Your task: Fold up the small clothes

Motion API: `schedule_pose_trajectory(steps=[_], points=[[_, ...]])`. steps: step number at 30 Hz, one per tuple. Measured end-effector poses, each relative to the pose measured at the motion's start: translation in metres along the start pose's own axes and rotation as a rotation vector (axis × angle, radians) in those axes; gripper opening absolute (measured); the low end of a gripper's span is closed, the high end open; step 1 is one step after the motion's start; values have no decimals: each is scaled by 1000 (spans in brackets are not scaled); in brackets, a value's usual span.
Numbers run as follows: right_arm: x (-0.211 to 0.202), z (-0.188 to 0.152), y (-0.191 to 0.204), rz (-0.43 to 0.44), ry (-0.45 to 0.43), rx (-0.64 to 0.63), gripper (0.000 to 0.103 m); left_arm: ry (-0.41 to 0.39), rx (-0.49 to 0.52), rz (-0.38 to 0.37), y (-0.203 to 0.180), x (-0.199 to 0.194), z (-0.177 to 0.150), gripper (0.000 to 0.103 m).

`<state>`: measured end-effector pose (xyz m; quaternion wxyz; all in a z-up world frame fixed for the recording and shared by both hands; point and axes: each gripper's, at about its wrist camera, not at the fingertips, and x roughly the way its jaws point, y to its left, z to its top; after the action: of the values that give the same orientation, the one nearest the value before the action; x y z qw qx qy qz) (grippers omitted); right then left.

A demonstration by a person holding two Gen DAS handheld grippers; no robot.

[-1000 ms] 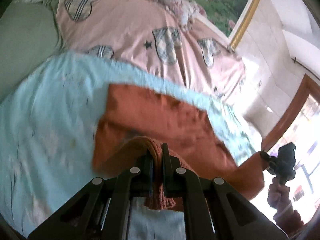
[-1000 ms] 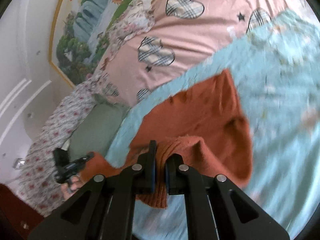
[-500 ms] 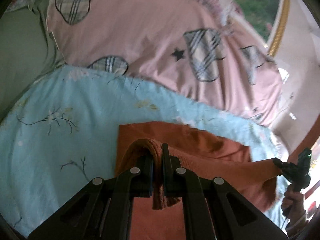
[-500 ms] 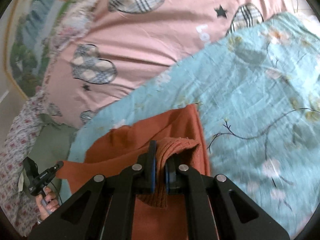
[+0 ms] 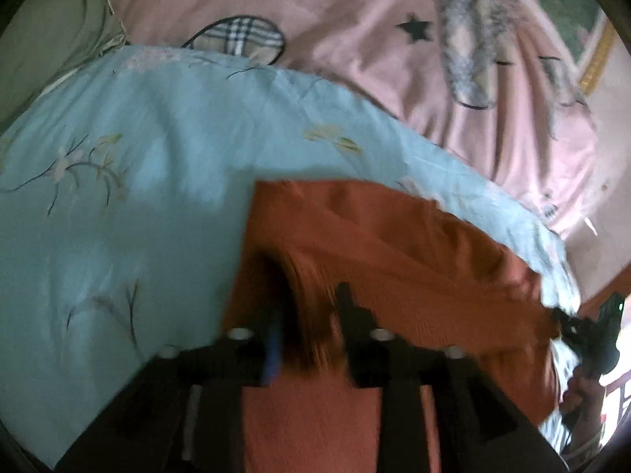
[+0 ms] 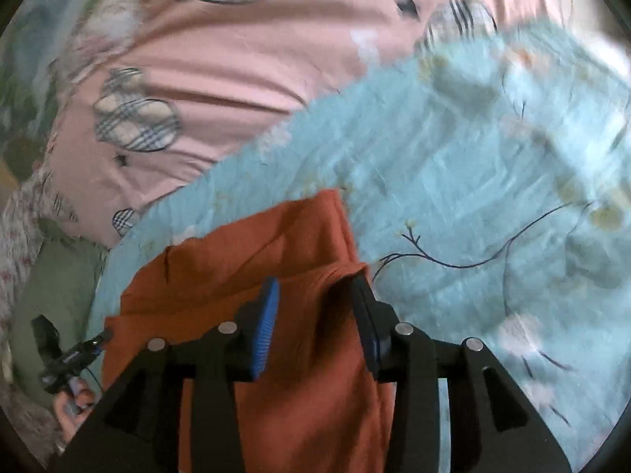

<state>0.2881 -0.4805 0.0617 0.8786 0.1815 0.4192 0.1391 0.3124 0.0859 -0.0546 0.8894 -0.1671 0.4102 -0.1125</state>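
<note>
A rust-orange knit garment (image 5: pixel 394 244) lies folded over on the light blue floral sheet (image 5: pixel 118 197). My left gripper (image 5: pixel 309 303) is open, its fingers on either side of the garment's ribbed edge, which rests loose between them. In the right wrist view the same garment (image 6: pixel 244 260) lies on the sheet (image 6: pixel 473 181). My right gripper (image 6: pixel 315 299) is open with the blue pads apart over the garment's right corner. The other gripper shows at the edge of each view.
A pink quilt with plaid hearts (image 5: pixel 355 39) lies beyond the blue sheet. A green pillow (image 5: pixel 47 31) sits at the far left. A framed picture (image 5: pixel 591 39) hangs on the wall behind the bed.
Both grippers were shut on the garment's ribbed edge and have now opened, letting it go onto the lower layer. Before that they carried the edge forward and down over the garment.
</note>
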Motion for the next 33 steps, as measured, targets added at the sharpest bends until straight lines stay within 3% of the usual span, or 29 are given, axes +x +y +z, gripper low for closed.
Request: schedule_pose_trajectory(steps=[4,5,7,9,11,13,15,16,18,19,22,26,33], points=[[38,-33,58,127,251,-240,41,49,81,-116,-37,-17,-44,39],[52,-42,70,116,316,-318,41,84,108,-142,-49,-13,-53,39],[72,-48,82,45,364,-436,39,150,179,-156,-75,4,-69,40],[79,-34,80,24,346,-455,39,161,256,-92,-91,20,-68,41],[85,-8,66,-95,294,-439,36,148,276,-71,-92,30,-53,39],[83,18,48,-201,207,-375,37,139,279,-27,-85,42,-28,29],[70,42,23,-288,103,-248,39,115,254,40,-71,50,0,29],[61,50,10,-279,64,-177,39,100,236,68,-65,51,12,29],[43,54,-5,-266,17,-79,39,38,186,141,-48,43,35,44],[38,52,-6,-251,10,-67,39,14,159,148,-40,37,41,51],[24,30,-2,-195,22,-69,39,-31,46,138,-11,13,45,53],[19,-2,17,-104,58,-67,39,-36,-10,89,4,-20,13,53],[2,-62,35,14,95,0,39,-16,-46,-23,-21,-70,-70,55]])
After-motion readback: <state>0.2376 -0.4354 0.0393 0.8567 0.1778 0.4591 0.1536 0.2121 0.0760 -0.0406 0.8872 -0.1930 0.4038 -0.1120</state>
